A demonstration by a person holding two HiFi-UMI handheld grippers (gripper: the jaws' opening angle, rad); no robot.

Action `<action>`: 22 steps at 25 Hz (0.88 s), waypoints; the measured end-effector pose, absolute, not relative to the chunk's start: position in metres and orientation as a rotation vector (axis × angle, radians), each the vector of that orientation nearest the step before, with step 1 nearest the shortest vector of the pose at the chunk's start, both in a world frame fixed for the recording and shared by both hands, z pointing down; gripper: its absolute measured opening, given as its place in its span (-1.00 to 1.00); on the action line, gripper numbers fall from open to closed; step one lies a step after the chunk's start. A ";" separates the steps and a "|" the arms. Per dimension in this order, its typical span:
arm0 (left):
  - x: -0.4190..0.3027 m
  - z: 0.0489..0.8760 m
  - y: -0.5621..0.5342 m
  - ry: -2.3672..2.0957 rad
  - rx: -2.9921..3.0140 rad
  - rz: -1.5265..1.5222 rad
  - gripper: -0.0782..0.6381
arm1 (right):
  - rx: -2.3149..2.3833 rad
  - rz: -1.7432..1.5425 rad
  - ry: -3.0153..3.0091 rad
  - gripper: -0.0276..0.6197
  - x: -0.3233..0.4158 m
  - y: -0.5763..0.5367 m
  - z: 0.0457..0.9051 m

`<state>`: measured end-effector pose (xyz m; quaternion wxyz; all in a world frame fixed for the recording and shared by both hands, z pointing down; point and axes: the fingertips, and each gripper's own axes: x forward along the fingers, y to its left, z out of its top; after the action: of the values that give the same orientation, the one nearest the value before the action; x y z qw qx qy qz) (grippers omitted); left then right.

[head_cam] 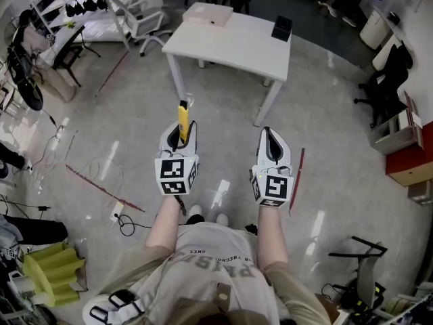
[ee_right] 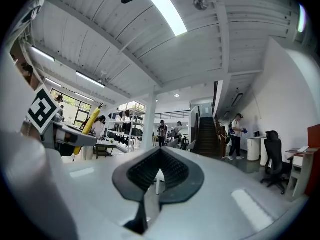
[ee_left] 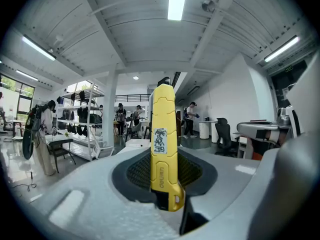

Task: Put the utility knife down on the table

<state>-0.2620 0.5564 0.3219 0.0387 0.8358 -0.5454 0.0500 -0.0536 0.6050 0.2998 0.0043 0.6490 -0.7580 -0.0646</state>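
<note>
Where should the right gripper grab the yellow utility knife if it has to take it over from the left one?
Probably the free front half of the utility knife, which sticks straight out beyond the left gripper clamped on its rear end. Come in from the right side, across its long, narrow body. The right gripper is shut, so it would have to open first.

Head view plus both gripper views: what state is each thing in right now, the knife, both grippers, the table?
utility knife: clamped in the left gripper's jaws, sticking out past them, not on the table.
left gripper: shut on the utility knife, over the floor.
right gripper: jaws together, empty.
white table: ahead of the person, with a flat box and a black object on it.
</note>
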 end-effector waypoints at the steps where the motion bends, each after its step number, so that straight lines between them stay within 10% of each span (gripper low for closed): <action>1: -0.259 0.325 0.558 -1.673 2.558 0.162 -0.49 | 2.025 -0.200 -2.384 -0.92 -0.052 0.606 0.301; 12: -0.234 0.328 0.568 -1.716 2.518 0.148 -0.49 | 2.075 -0.051 -2.559 -0.91 -0.002 0.614 0.300; 14: -0.228 0.334 0.570 -1.715 2.512 0.158 -0.49 | 2.063 -0.016 -2.586 -0.42 0.008 0.614 0.305; 22: -0.218 0.344 0.563 -1.704 2.513 0.229 -0.49 | 2.056 0.046 -2.606 -0.30 0.023 0.607 0.319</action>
<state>-0.2184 0.5627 0.3443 0.0486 0.8244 -0.5589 0.0752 0.0233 0.6066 0.3194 -0.0890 0.6168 -0.7819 0.0137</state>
